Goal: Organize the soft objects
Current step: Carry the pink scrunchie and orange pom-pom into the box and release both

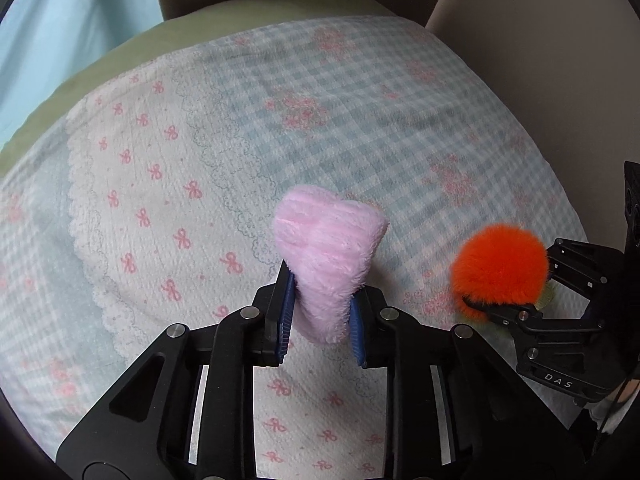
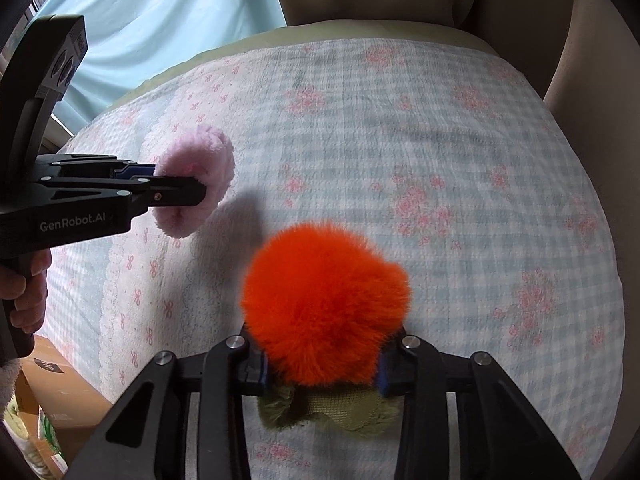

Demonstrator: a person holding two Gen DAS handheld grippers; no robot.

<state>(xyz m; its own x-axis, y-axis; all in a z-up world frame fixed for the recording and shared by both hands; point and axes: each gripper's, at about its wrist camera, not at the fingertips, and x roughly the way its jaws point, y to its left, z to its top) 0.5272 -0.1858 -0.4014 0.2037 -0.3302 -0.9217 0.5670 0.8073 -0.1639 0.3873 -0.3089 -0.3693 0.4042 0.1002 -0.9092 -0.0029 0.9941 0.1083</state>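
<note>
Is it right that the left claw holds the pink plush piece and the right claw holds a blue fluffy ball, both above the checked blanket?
Not quite: the fluffy ball in the right claw is orange, as the right wrist view shows. The left claw does hold the pink plush piece above the checked blanket.

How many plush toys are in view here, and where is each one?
2. The pink plush toy is clamped in the left gripper above the blanket. The orange plush toy is clamped in the right gripper. Others may be out of view.
</note>
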